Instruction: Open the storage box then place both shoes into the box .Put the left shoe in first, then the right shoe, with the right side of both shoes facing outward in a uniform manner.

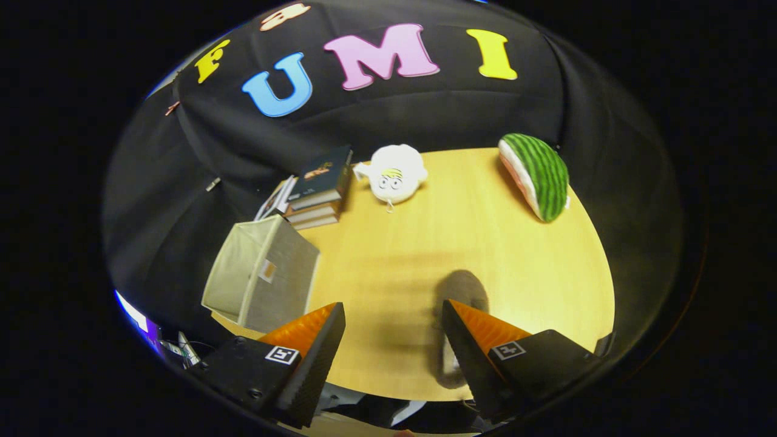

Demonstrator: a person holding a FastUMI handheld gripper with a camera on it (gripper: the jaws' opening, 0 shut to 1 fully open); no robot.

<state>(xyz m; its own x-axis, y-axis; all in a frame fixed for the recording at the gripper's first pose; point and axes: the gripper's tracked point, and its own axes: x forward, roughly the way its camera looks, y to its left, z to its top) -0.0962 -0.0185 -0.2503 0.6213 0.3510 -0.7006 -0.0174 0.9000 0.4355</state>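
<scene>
The beige fabric storage box (262,274) stands at the table's left edge, just beyond my left finger (309,331). A small label shows on its grey side, and its pale upper face looks flat and closed. A grey shoe (462,290) lies on the wooden table (388,255), blurred. Its toe points away from me, and its near half is hidden behind my right finger (479,331). My gripper (391,306) hovers above the table's near part, open, with only bare wood between the fingers. The shoe sits just right of the gap, not inside it.
A stack of books (318,188) stands behind the box at the table's far left. A white plush with eyes (394,173) sits beside it. A watermelon-slice plush (537,173) lies at the far right. The table's near edge runs just under my fingers.
</scene>
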